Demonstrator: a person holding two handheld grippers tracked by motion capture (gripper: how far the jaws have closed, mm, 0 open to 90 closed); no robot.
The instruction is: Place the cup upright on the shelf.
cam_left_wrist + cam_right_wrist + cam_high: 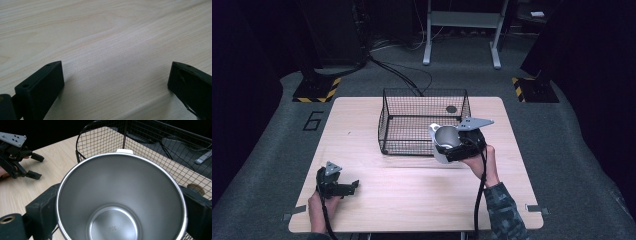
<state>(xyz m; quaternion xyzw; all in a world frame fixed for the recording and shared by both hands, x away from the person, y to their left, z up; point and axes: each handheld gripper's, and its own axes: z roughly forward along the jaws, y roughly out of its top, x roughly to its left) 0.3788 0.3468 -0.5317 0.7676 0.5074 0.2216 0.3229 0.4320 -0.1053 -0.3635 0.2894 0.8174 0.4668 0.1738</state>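
A steel cup (445, 141) is held in the right gripper (451, 145), raised above the table (412, 200) at the near right corner of the wire basket (422, 122). In the right gripper view, the cup's open mouth (120, 200) is turned toward the camera, and the jaws are seen pressed against its outer wall on both sides, so the gripper is judged to be clamped on the cup across its body, just below the rim. A small white tab is noted at the far edge of the rim; its nature cannot be determined.

The cup is judged to be rigid, light for its bulk, and empty, its polished interior showing bare down to the stamped base. The smooth metal wall is expected to be slippery under the hard jaws, and the tapered shape could let it slide toward the narrower base if the pressure is relaxed. No fragility is anticipated, though a drop would be noisy and could dent the rim. A hold across the wall, as now applied, is considered suitable.

The left gripper (343, 187) is rested low over the near left part of the table, well apart from the cup. Its jaws are seen spread wide, with nothing between them but bare wood.
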